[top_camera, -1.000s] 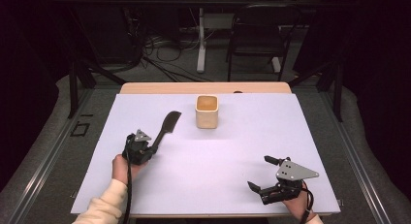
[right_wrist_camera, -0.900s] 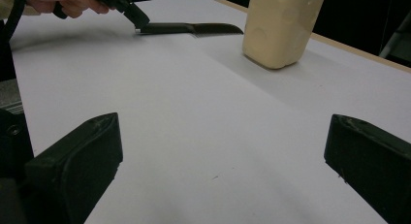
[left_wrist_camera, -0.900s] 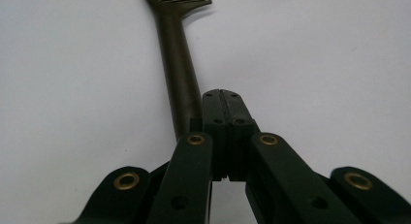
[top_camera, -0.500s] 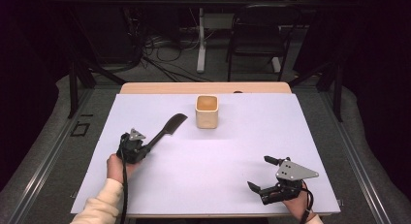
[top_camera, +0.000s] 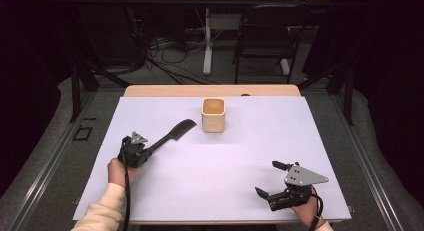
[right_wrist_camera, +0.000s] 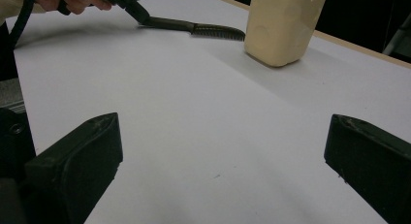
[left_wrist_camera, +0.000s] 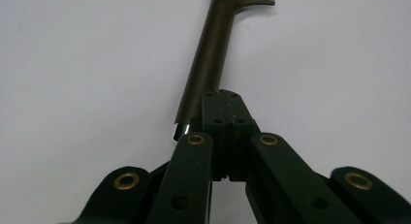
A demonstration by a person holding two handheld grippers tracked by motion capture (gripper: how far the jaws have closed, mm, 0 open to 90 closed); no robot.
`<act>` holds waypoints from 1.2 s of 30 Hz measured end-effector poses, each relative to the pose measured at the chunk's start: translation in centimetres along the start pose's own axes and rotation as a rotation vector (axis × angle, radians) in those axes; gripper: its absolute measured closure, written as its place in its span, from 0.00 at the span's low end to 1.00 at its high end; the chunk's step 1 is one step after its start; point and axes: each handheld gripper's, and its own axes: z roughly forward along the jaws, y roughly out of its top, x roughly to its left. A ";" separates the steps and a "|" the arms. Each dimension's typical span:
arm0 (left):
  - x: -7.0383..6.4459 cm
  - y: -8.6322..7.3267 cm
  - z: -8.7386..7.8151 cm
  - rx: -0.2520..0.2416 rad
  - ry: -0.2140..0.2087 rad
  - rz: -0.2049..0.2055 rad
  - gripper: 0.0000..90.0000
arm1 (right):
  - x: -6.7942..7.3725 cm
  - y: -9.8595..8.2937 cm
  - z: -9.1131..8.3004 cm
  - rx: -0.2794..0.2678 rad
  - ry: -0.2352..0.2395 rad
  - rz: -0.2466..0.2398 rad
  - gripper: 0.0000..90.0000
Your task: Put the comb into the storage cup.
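Note:
A dark comb [top_camera: 173, 133] lies low along the white table [top_camera: 215, 176], its toothed end pointing toward a cream square cup [top_camera: 214, 114]. My left gripper [top_camera: 145, 150] is shut on the end of the comb's handle [left_wrist_camera: 208, 54]; in the left gripper view the jaws meet on it. In the right gripper view the comb [right_wrist_camera: 194, 26] looks to rest on the table just left of the cup [right_wrist_camera: 281, 25]. My right gripper [top_camera: 270, 180] stands open near the front right edge, with nothing between its jaws [right_wrist_camera: 223, 156].
The cup stands at the back middle of the table. A wooden strip [top_camera: 210, 90] runs along the far edge. A chair [top_camera: 265, 36] and cables stand on the floor beyond. Bare white surface stretches between the two grippers.
The comb has tipped down from pointing up and away to lying low over the table. My left gripper has shifted slightly left. The right gripper has not moved.

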 end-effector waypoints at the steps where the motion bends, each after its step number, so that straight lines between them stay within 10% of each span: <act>1: 0.0 0.0 -0.1 0.002 -0.004 0.006 1.00 | 0.0 0.0 0.0 0.001 -0.001 -0.001 0.00; 6: -0.6 0.0 -1.0 0.004 -0.019 0.036 0.90 | 0.0 0.0 -0.1 0.002 -0.015 -0.001 0.00; 20: -0.8 1.0 -2.4 -0.013 -0.065 0.072 0.18 | -0.2 -0.1 -0.1 0.001 -0.021 0.006 0.00; 36: 0.3 4.0 -1.7 0.052 -0.078 0.160 0.00 | -0.2 -0.1 -0.1 0.003 -0.021 0.016 0.00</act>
